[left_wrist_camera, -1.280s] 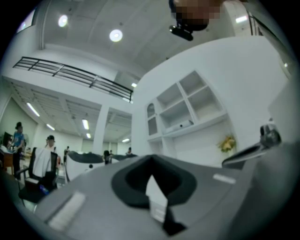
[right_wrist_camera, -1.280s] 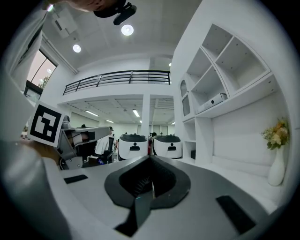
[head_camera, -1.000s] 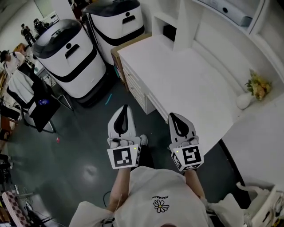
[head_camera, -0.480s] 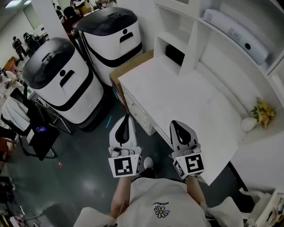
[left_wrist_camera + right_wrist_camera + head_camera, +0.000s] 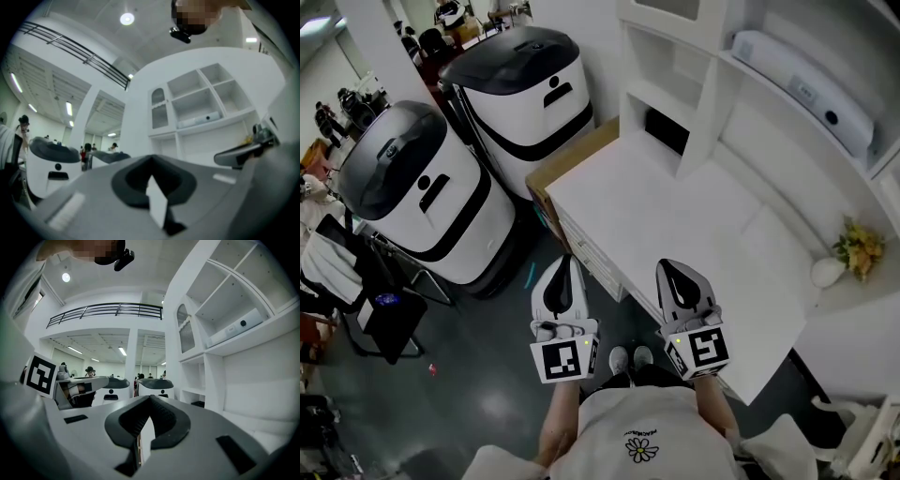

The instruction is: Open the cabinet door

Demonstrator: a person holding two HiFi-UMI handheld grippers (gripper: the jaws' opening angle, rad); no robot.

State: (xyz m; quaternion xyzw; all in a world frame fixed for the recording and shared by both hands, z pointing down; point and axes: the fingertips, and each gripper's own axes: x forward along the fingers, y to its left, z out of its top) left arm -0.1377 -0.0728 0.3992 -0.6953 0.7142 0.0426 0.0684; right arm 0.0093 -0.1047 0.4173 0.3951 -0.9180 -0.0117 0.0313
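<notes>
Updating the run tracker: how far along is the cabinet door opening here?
Done: nothing; the arched cabinet door looks shut. In hand: left gripper and right gripper, both shut and empty, held by the white desk, touching nothing. To do: reach the door, grip it, swing it open.

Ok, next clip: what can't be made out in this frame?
- Desk front, head view: seen steeply from above; handles, and which panel is a door, unreadable.
- Dark cubby, head view: contents lost in shadow.
- White box on the shelf, head view: label too small.
- People at the back, head view: too small.
</notes>
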